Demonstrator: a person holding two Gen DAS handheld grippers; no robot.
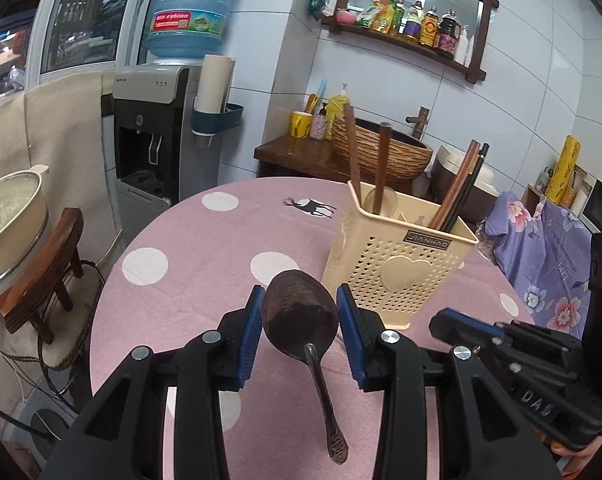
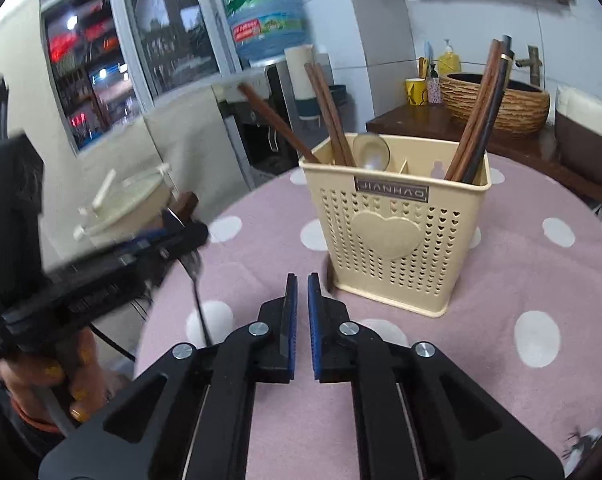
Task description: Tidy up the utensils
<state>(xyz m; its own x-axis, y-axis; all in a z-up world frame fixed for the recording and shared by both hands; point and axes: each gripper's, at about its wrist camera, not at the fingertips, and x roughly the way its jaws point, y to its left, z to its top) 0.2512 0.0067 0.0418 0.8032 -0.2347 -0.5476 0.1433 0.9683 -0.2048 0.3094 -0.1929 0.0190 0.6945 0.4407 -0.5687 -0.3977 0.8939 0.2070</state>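
A metal spoon (image 1: 301, 316) is held by its bowl between the blue pads of my left gripper (image 1: 301, 304), handle hanging down above the pink tablecloth. In the right wrist view the spoon (image 2: 195, 280) hangs from the blurred left gripper (image 2: 177, 232) at the left. A cream perforated utensil holder (image 1: 397, 268) stands just right of the spoon, with wooden handles, chopsticks (image 1: 457, 188) and a spoon inside; it also shows in the right wrist view (image 2: 393, 224). My right gripper (image 2: 302, 280) is shut and empty, in front of the holder, and shows in the left wrist view (image 1: 457, 320).
The round table (image 1: 205, 240) has a pink dotted cloth. A water dispenser (image 1: 157, 128) stands behind it, a wooden stool (image 1: 41, 276) and pot (image 1: 5, 216) at the left, a woven basin (image 1: 381, 148) on a counter behind.
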